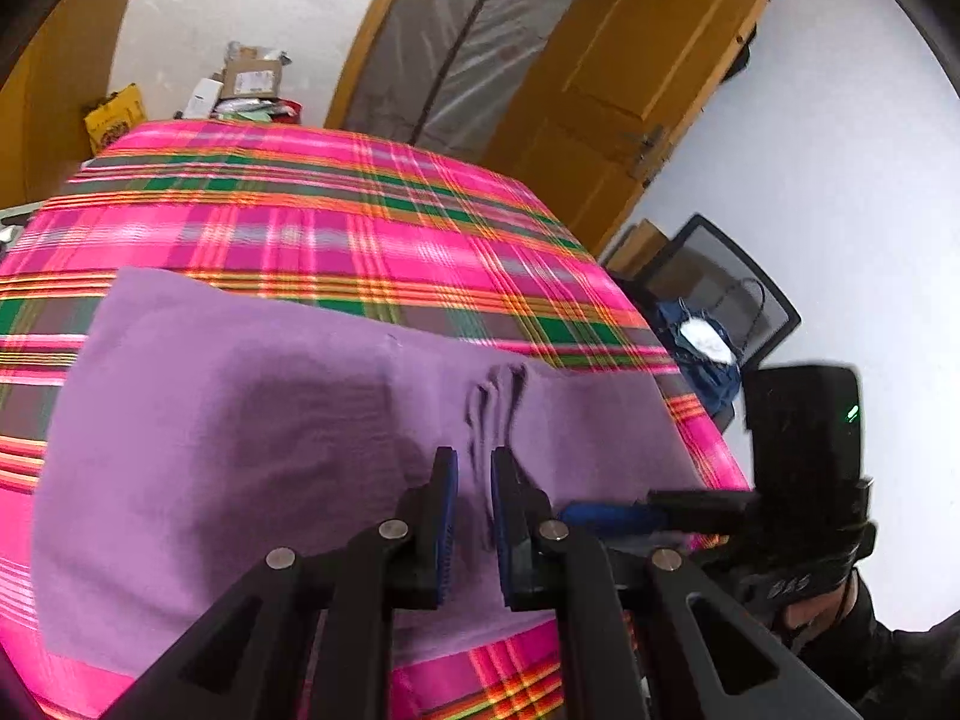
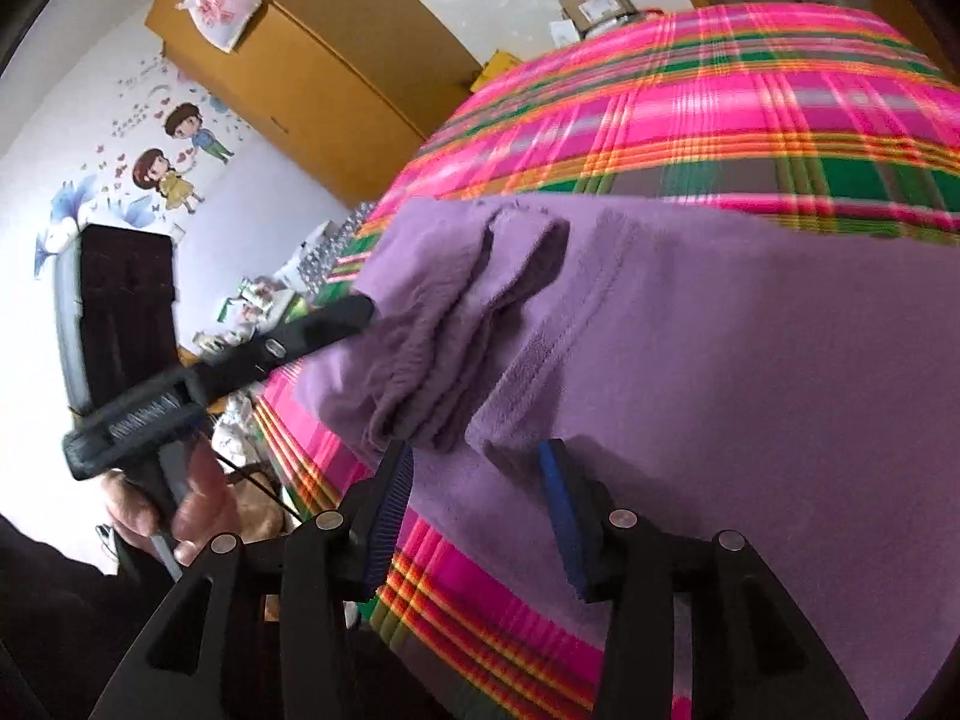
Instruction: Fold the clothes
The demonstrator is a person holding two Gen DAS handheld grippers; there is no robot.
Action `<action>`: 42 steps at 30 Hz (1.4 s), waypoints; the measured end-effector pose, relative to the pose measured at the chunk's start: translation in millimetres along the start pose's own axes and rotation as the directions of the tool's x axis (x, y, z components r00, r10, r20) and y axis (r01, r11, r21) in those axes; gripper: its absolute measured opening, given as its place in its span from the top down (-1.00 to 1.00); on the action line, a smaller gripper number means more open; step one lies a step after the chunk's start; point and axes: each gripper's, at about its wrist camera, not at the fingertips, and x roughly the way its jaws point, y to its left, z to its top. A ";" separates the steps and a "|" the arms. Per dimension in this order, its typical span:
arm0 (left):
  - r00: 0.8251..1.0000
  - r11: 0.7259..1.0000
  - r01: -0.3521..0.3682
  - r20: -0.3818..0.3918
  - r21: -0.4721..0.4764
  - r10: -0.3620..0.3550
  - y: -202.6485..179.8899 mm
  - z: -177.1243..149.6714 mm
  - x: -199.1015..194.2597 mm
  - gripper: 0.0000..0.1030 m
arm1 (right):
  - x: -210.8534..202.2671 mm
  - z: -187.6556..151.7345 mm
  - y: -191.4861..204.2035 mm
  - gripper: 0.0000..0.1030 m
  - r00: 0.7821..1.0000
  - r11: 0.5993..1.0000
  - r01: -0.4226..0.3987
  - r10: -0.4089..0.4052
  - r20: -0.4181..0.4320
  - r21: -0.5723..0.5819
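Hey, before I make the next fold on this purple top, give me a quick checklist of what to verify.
1. Left gripper pinching the purple knit garment: ok, a fabric ridge sits between its pads.
2. Right gripper ready to grasp: ok, jaws apart over the stitched hem.
3. Garment lying flat: not ok, bunched folds beside the pinch.
4. Number of layers pinched: cannot tell.
5. Pink plaid blanket caught in the pinch: cannot tell.

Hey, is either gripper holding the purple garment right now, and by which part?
The left gripper pinches a bunched fold of the purple garment. The right gripper is open, holding nothing.
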 end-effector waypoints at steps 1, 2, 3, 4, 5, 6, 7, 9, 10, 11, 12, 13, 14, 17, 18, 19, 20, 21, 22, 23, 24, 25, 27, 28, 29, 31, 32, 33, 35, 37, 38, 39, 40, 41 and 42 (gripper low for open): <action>1.000 1.000 0.008 -0.013 0.005 -0.008 -3.3 -0.5 4.5 0.74 | -6.5 -0.4 -1.2 0.09 1.000 1.000 0.001 -0.001 0.018 0.000; 1.000 1.000 0.014 -0.021 0.007 -0.014 -5.2 -0.3 7.8 0.72 | -13.1 -0.8 -2.3 0.09 0.999 1.000 0.002 -0.002 0.036 0.000; 0.999 1.000 0.019 -0.031 0.010 -0.019 -7.5 0.1 11.9 0.65 | -19.0 -0.7 -4.4 0.09 0.999 1.000 0.006 -0.006 0.054 0.002; 0.999 1.000 0.025 -0.042 0.012 -0.024 -9.8 0.5 16.2 0.59 | -24.2 0.0 -7.3 0.09 0.997 1.000 0.014 -0.014 0.071 0.008; 0.998 0.999 0.032 -0.055 0.016 -0.031 -12.6 1.3 22.2 0.57 | -31.4 -1.0 -12.0 0.09 0.996 1.000 0.023 -0.025 0.089 0.020; 0.997 0.999 0.038 -0.069 0.019 -0.037 -15.4 2.0 28.1 0.54 | -38.0 -2.9 -17.0 0.09 0.994 0.999 0.032 -0.035 0.104 0.035; 0.996 0.999 0.039 -0.085 0.020 -0.037 -17.7 2.0 34.1 0.52 | -42.3 -4.2 -20.7 0.09 0.992 0.998 0.039 -0.044 0.115 0.049; 0.993 0.999 0.034 -0.111 0.020 -0.032 -20.6 1.8 43.5 0.51 | -48.8 -5.2 -30.6 0.09 0.989 0.995 0.051 -0.062 0.132 0.080; 0.992 0.999 0.027 -0.127 0.023 -0.024 -22.3 1.2 49.2 0.51 | -50.7 -5.0 -34.2 0.09 0.988 0.994 0.056 -0.069 0.138 0.091; 0.990 0.999 0.011 -0.142 0.031 -0.007 -23.7 -0.7 54.0 0.51 | -52.6 -5.2 -36.8 0.09 0.987 0.993 0.059 -0.072 0.142 0.099; 0.988 0.999 -0.004 -0.157 0.039 0.010 -25.0 -2.7 58.7 0.51 | -54.5 -5.9 -38.4 0.09 0.987 0.993 0.058 -0.073 0.144 0.103; 0.986 0.999 -0.020 -0.167 0.045 0.027 -25.9 -4.7 62.2 0.51 | -56.4 -6.6 -40.0 0.09 0.986 0.993 0.058 -0.073 0.147 0.107; 0.985 0.998 -0.027 -0.171 0.052 0.036 -26.1 -6.9 63.7 0.51 | -58.2 -7.3 -41.5 0.09 0.986 0.992 0.057 -0.074 0.149 0.112; 0.989 0.997 -0.031 -0.145 0.066 0.040 -26.4 -8.8 58.3 0.90 | -63.9 -9.3 -46.2 0.09 0.985 0.991 0.056 -0.076 0.157 0.124; 0.990 0.997 -0.029 -0.139 0.067 0.039 -26.2 -9.0 56.2 0.93 | -65.7 -10.0 -47.8 0.09 0.984 0.990 0.056 -0.076 0.160 0.129; 0.990 0.998 -0.021 -0.135 0.061 0.029 -25.0 -9.8 53.6 0.94 | -67.6 -10.7 -49.4 0.09 0.984 0.990 0.055 -0.077 0.162 0.133; 0.991 0.998 -0.017 -0.131 0.060 0.025 -23.9 -10.9 50.4 0.94 | -68.8 -11.1 -50.6 0.09 0.983 0.989 0.055 -0.077 0.165 0.137; 0.992 0.998 -0.014 -0.128 0.059 0.022 -22.9 -12.0 47.3 0.94 | -69.2 -11.5 -51.4 0.09 0.983 0.989 0.054 -0.077 0.168 0.139; 0.991 0.998 -0.010 -0.129 0.058 0.018 -21.7 -13.4 46.1 0.94 | -69.5 -11.7 -52.1 0.09 0.982 0.989 0.051 -0.075 0.172 0.141; 0.990 0.998 -0.009 -0.137 0.055 0.016 -19.1 -16.6 46.8 0.94 | -69.6 -11.5 -53.4 0.09 0.982 0.988 0.050 -0.075 0.175 0.143; 0.989 0.999 -0.013 -0.149 0.045 0.019 -17.2 -18.3 50.3 0.94 | -69.4 -11.3 -55.2 0.09 0.982 0.988 0.050 -0.076 0.175 0.146; 0.987 0.999 -0.015 -0.160 0.035 0.021 -15.3 -19.8 53.5 0.94 | -69.2 -11.2 -57.0 0.09 0.981 0.987 0.050 -0.077 0.176 0.149; 0.987 1.000 0.000 -0.159 0.022 0.003 -13.3 -19.5 53.5 0.93 | -69.7 -11.8 -60.6 0.09 0.981 0.986 0.052 -0.081 0.177 0.161; 0.987 1.000 -0.003 -0.161 0.028 0.007 -14.8 -18.4 52.6 0.91 | -71.3 -12.8 -61.5 0.09 0.981 0.985 0.052 -0.082 0.178 0.166; 0.987 0.999 -0.012 -0.160 0.035 0.018 -16.7 -17.3 50.8 0.91 | -71.8 -13.2 -61.9 0.09 0.980 0.984 0.052 -0.083 0.180 0.169; 0.988 0.999 -0.029 -0.153 0.043 0.036 -19.9 -14.1 47.5 0.88 | -73.6 -13.2 -63.9 0.09 0.978 0.984 0.053 -0.086 0.188 0.172; 0.989 0.999 -0.029 -0.144 0.046 0.036 -21.5 -11.1 45.1 0.85 | -75.6 -13.1 -65.1 0.09 0.977 0.983 0.053 -0.087 0.195 0.174; 0.991 0.998 -0.027 -0.132 0.049 0.033 -22.3 -8.0 43.3 0.75 | -77.1 -13.0 -66.2 0.09 0.975 0.983 0.052 -0.088 0.203 0.177; 0.993 0.998 -0.032 -0.109 0.059 0.039 -24.6 -0.2 44.2 0.52 | -79.9 -12.6 -68.9 0.09 0.972 0.981 0.051 -0.092 0.216 0.184; 0.994 0.997 -0.040 -0.103 0.062 0.046 -25.0 9.9 53.1 0.44 | -81.9 -12.3 -71.3 0.09 0.970 0.980 0.051 -0.095 0.225 0.192; 0.992 0.997 -0.051 -0.114 0.059 0.057 -23.3 13.1 59.6 0.44 | -83.0 -12.4 -72.4 0.09 0.969 0.979 0.051 -0.096 0.229 0.196; 0.990 0.996 -0.062 -0.124 0.057 0.069 -21.7 16.4 66.2 0.44 | -84.0 -12.6 -73.0 0.09 0.968 0.979 0.050 -0.097 0.232 0.199; 0.988 0.996 -0.072 -0.135 0.055 0.079 -20.1 19.5 72.7 0.44 | -85.0 -13.0 -73.4 0.09 0.967 0.978 0.050 -0.098 0.233 0.201; 0.986 0.996 -0.077 -0.143 0.051 0.084 -18.1 21.7 78.7 0.44 | -86.0 -13.4 -73.6 0.09 0.967 0.978 0.051 -0.099 0.235 0.202; 0.985 0.996 -0.075 -0.152 0.046 0.081 -17.2 22.8 83.7 0.44 | -86.8 -13.9 -74.2 0.09 0.967 0.978 0.053 -0.102 0.236 0.204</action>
